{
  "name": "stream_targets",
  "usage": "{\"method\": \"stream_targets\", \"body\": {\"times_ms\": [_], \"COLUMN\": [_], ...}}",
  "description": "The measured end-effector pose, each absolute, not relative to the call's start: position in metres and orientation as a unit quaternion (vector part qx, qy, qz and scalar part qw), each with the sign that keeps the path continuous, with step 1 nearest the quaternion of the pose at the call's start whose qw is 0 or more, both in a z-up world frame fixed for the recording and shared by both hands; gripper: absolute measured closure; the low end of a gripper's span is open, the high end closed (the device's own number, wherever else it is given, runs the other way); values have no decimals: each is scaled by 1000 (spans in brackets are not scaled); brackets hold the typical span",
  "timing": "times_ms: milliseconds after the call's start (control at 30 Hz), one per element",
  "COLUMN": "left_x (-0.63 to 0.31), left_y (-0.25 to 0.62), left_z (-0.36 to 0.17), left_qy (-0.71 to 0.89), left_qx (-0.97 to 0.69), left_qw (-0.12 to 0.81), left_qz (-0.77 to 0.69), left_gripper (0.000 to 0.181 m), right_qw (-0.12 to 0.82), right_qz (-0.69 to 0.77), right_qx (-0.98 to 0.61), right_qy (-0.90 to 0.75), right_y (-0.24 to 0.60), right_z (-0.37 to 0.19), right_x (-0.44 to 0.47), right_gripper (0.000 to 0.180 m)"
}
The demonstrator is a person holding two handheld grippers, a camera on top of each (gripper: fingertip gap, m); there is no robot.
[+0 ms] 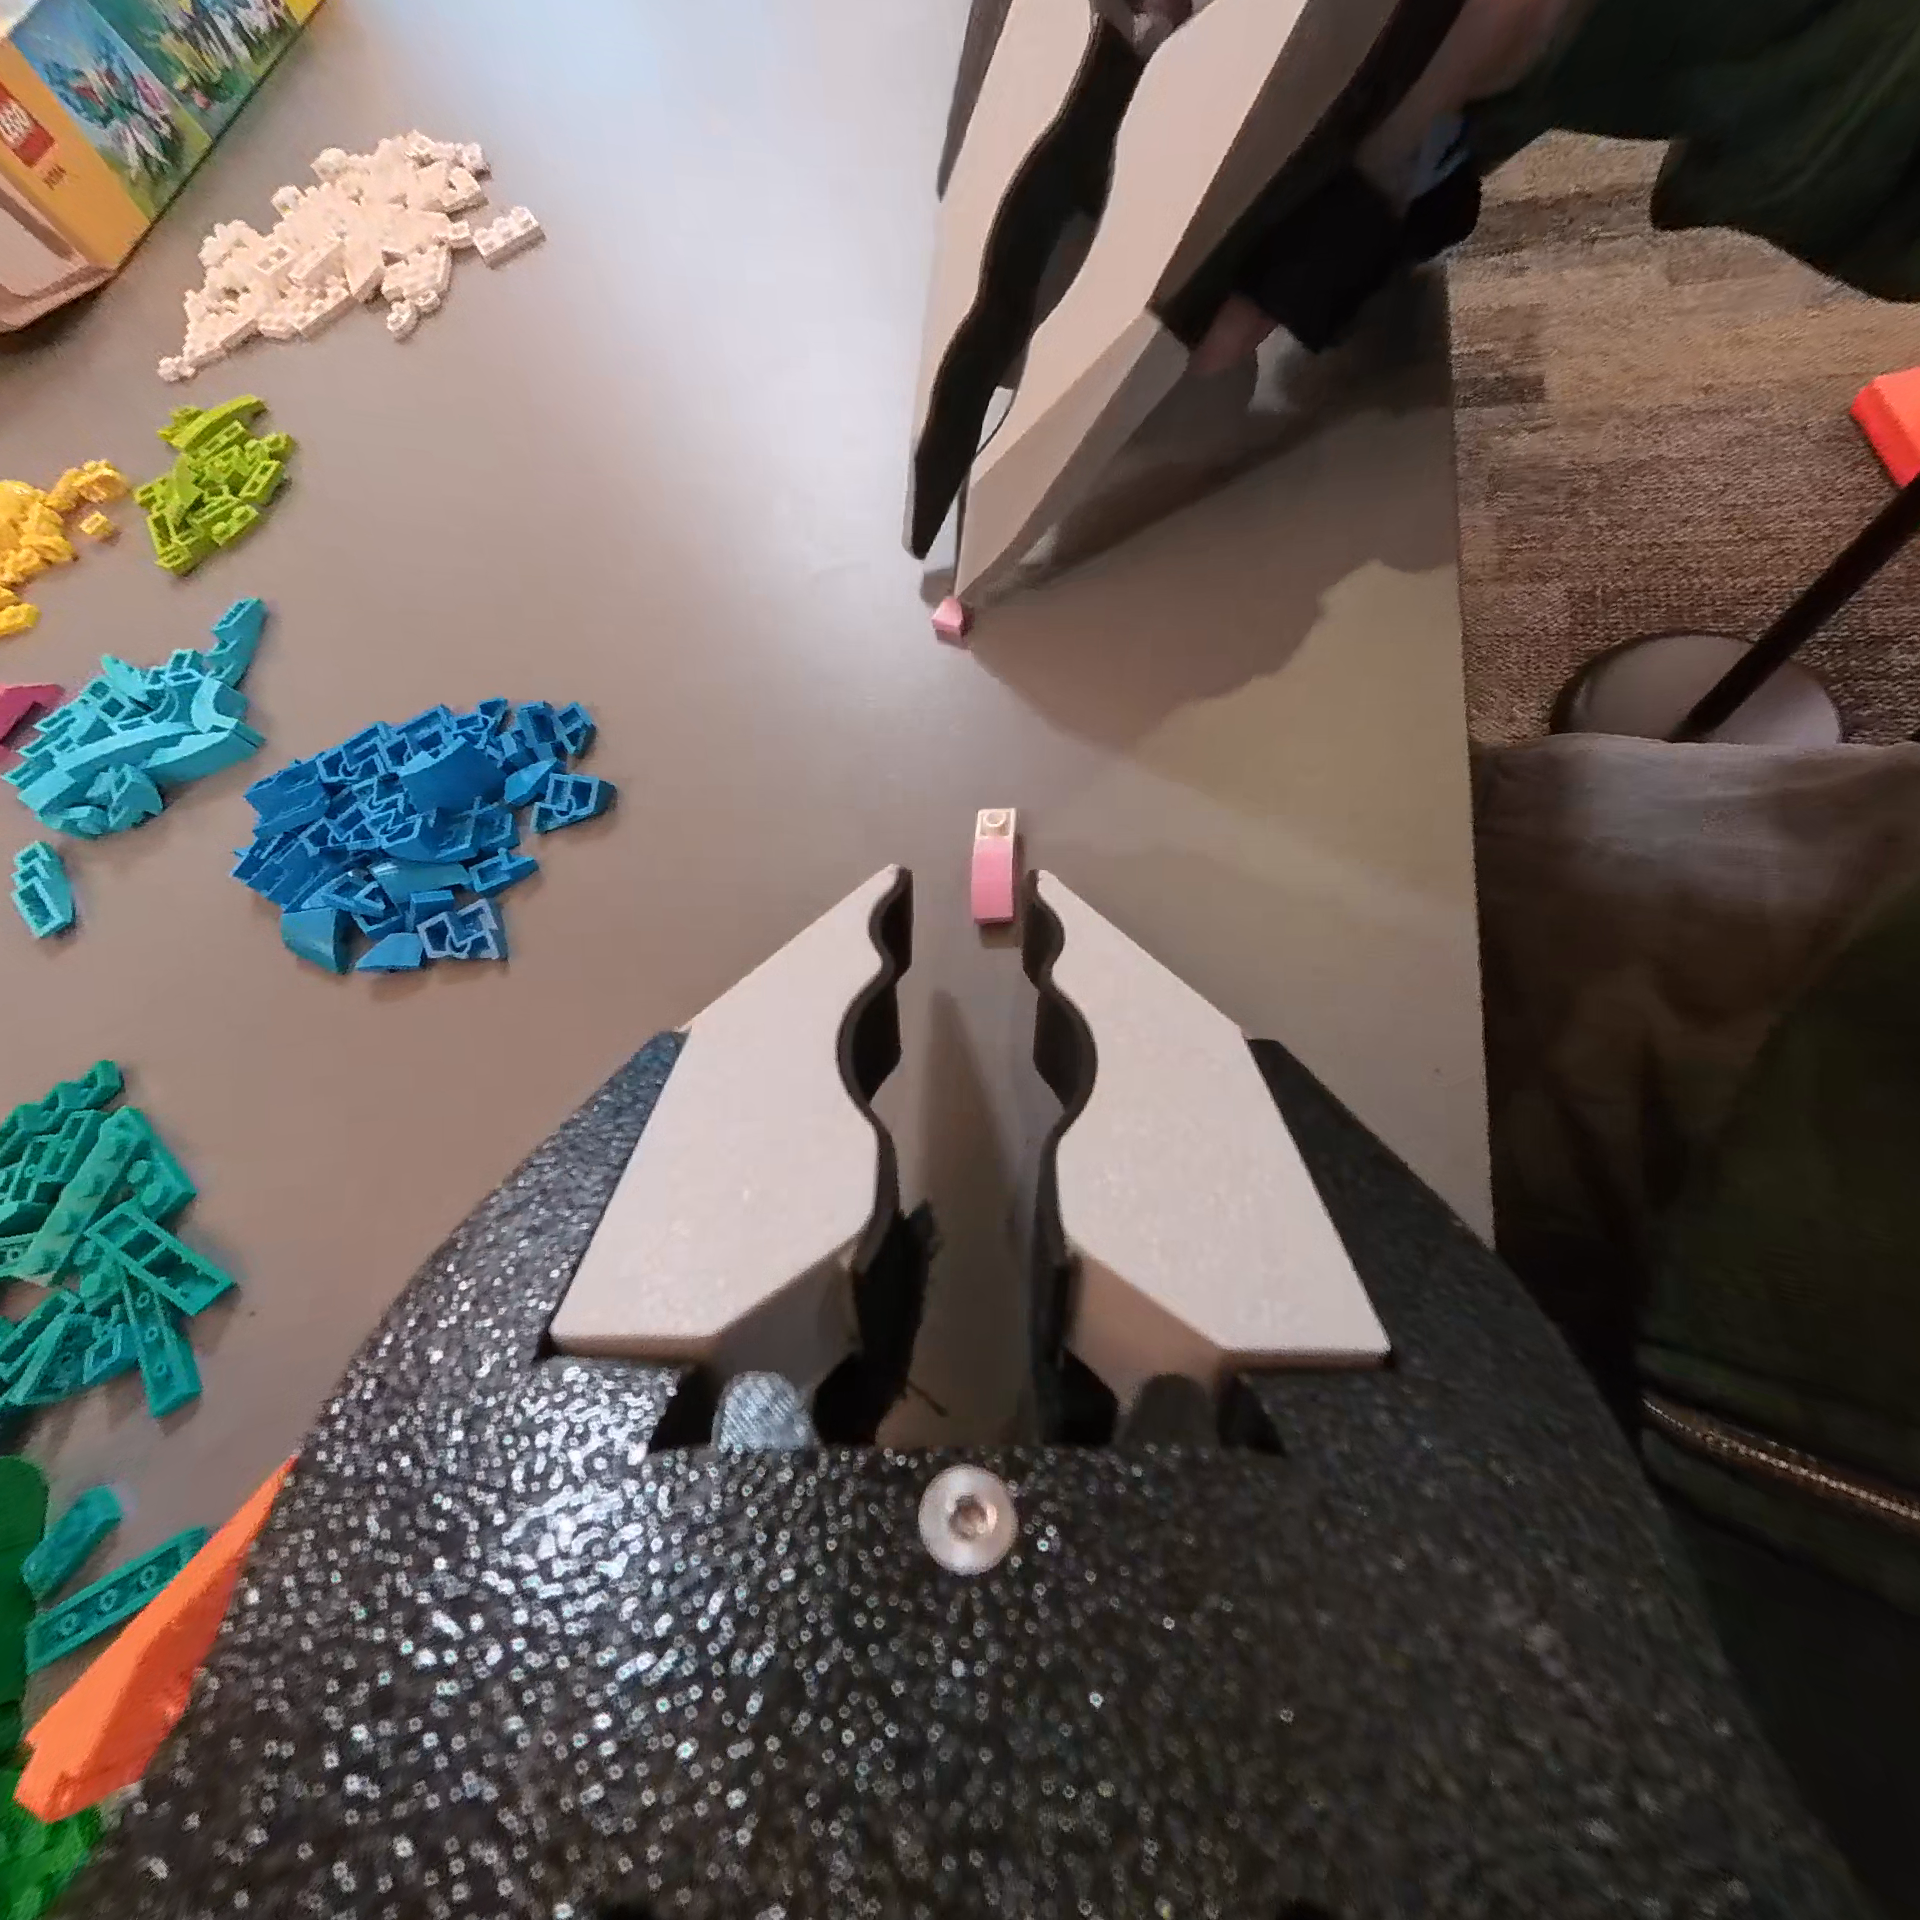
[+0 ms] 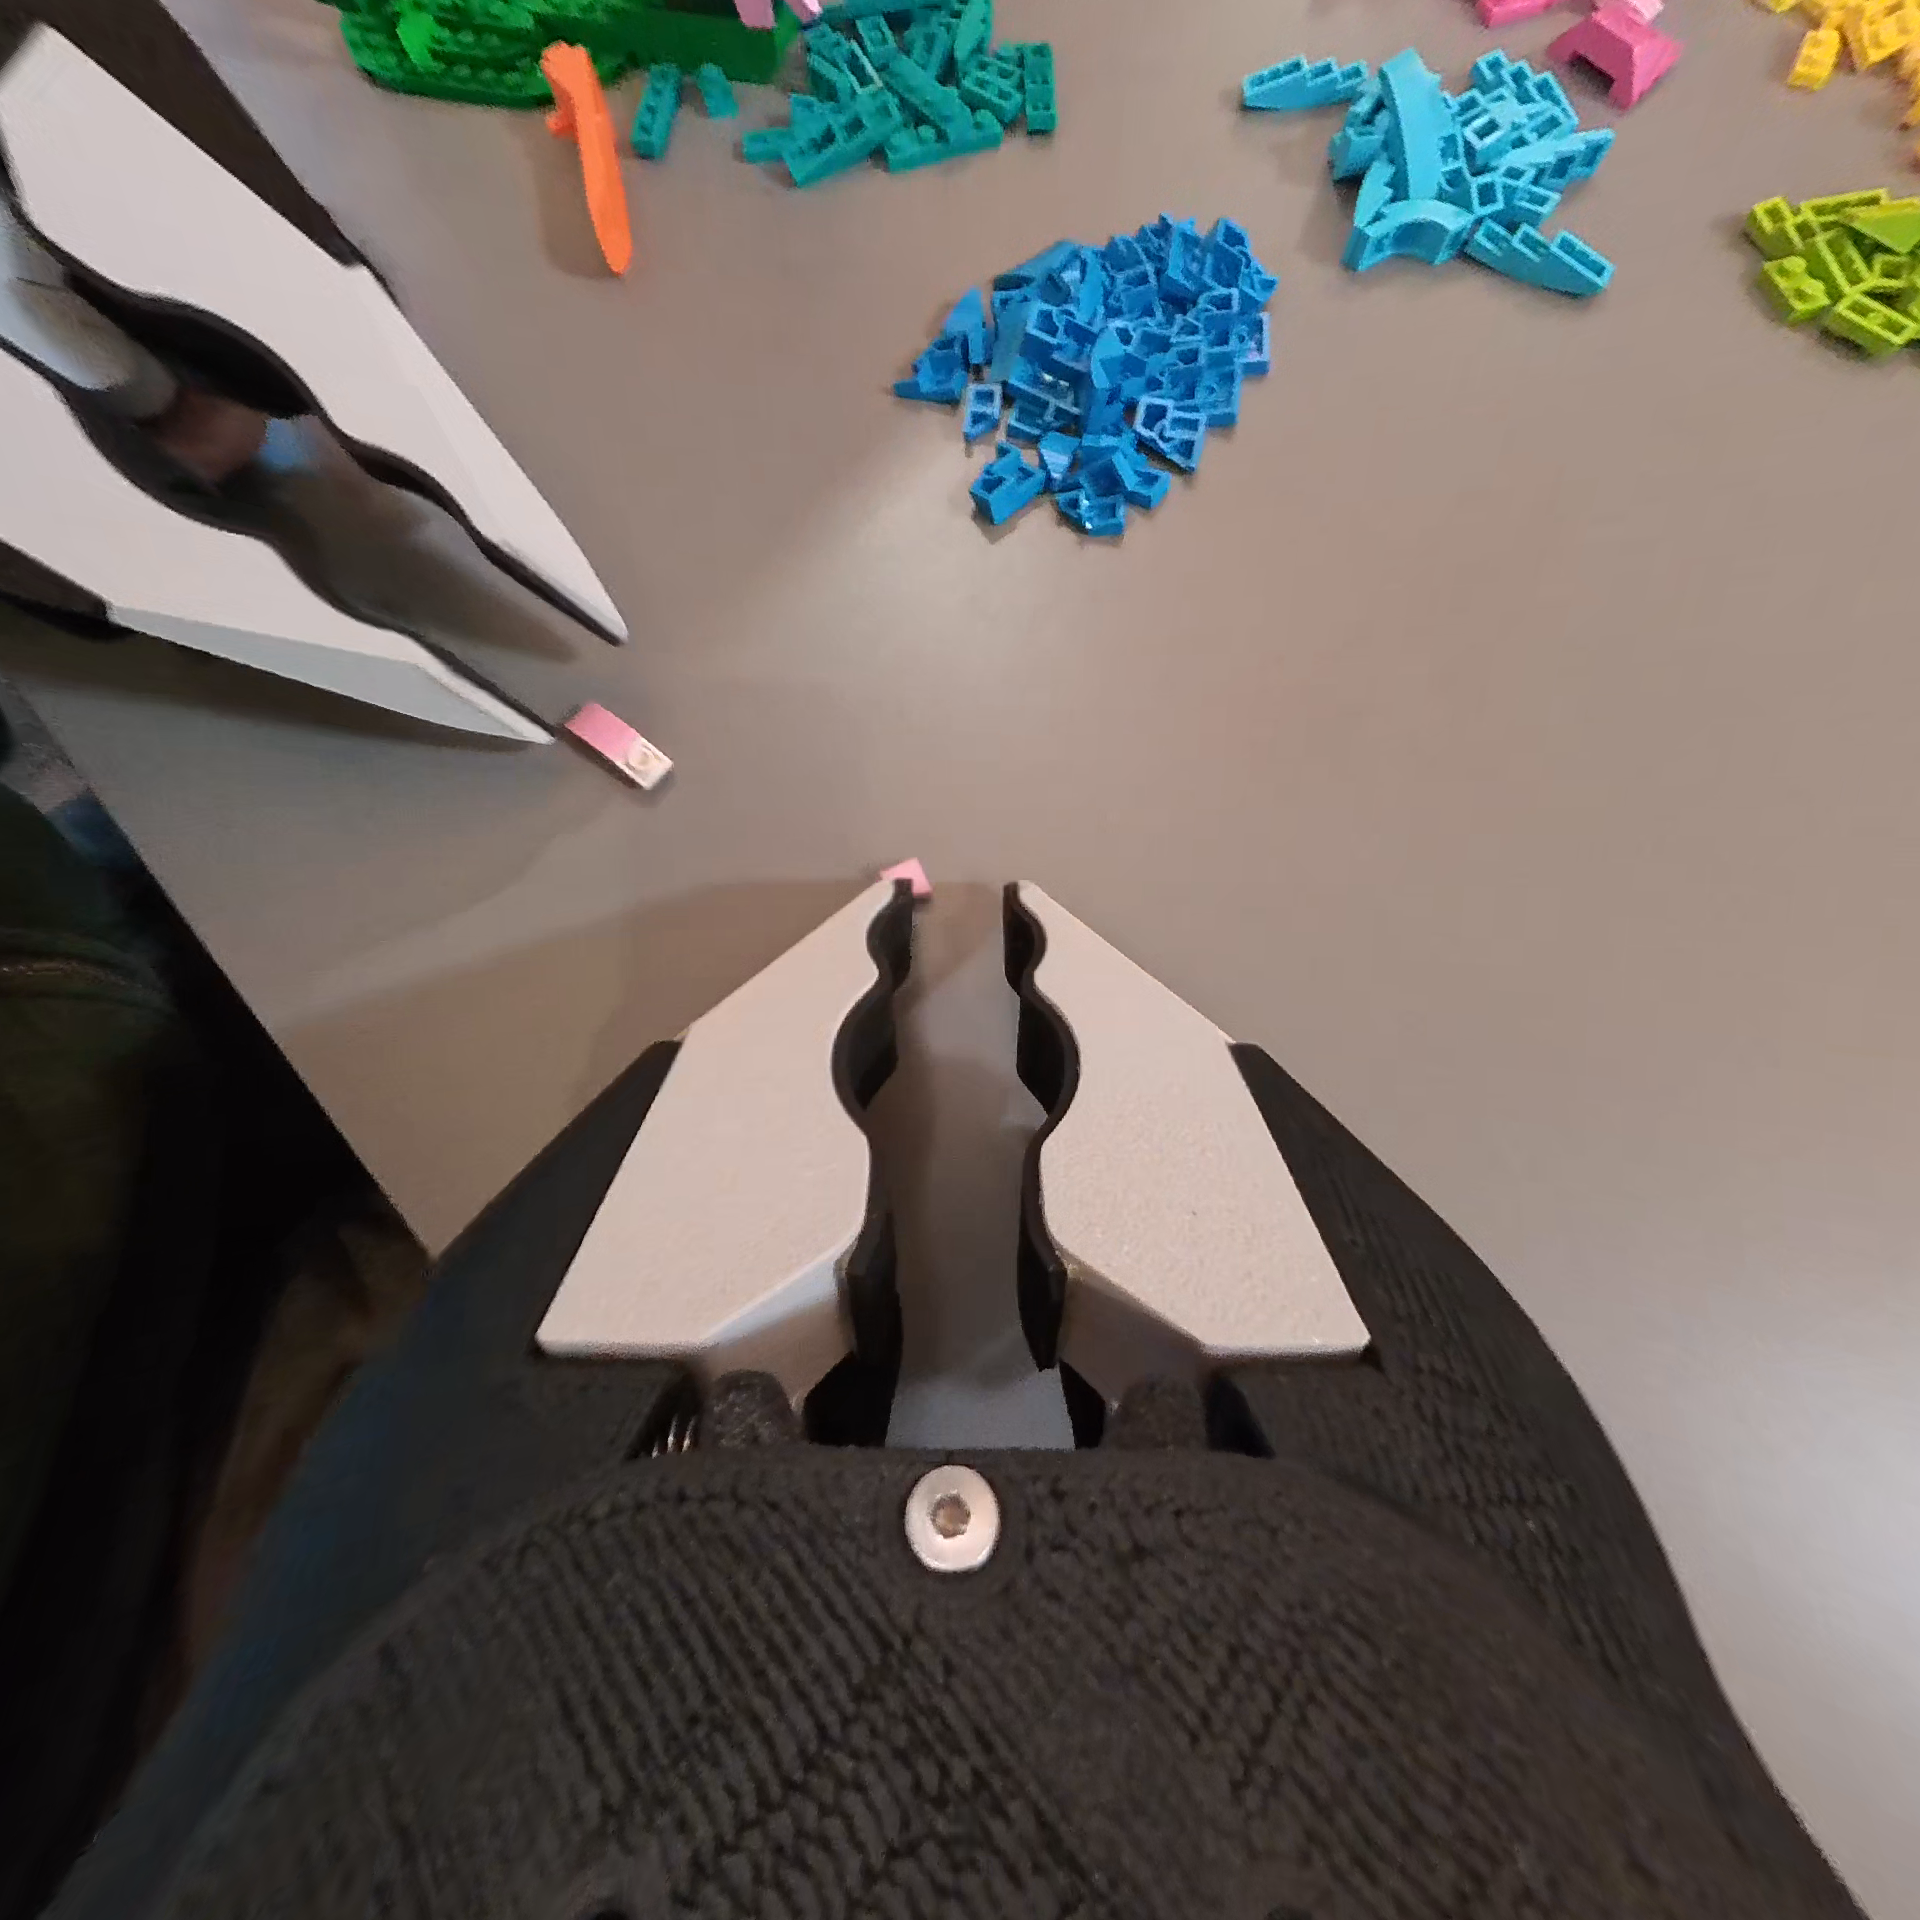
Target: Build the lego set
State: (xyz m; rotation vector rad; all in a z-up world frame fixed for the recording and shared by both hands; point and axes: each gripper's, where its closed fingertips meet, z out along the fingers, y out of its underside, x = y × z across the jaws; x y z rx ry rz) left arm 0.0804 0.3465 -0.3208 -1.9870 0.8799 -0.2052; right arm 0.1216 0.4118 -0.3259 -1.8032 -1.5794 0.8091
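A pink curved brick [image 1: 995, 868] lies flat on the grey table [image 1: 727, 520]. It sits just ahead of my left gripper [image 1: 971, 883], close to its right fingertip. That gripper is open and empty. A smaller pink brick [image 2: 904, 876] lies at the left fingertip of my right gripper [image 2: 958, 894], which is also open and empty. In the left wrist view the right gripper [image 1: 940, 577] comes down from above with the small pink brick [image 1: 953, 620] at its tip. In the right wrist view the left gripper [image 2: 582, 686] shows at the upper left, next to the curved brick [image 2: 618, 748].
Sorted brick piles lie on the far side of the table: white [image 1: 343, 239], lime [image 1: 213, 488], yellow [image 1: 42, 540], light blue [image 1: 135, 727], blue [image 1: 416, 831], teal [image 1: 83, 1226]. The set's box [image 1: 104, 104] stands at the corner. The table edge [image 1: 1465, 831] runs close by, with carpet beyond. Spacing between my two grippers at the tips: around 9 cm.
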Motion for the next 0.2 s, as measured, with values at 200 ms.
{"method": "stream_targets", "body": {"times_ms": [200], "left_x": [81], "left_y": [346], "left_z": [-322], "left_qy": [356], "left_qx": [-811], "left_qw": [454], "left_qz": [-94], "left_gripper": [165], "right_qw": [297], "right_qz": [300], "right_qx": [-675], "right_qy": [-605], "right_y": [408], "right_z": [-329], "right_x": [118], "right_gripper": [162]}}
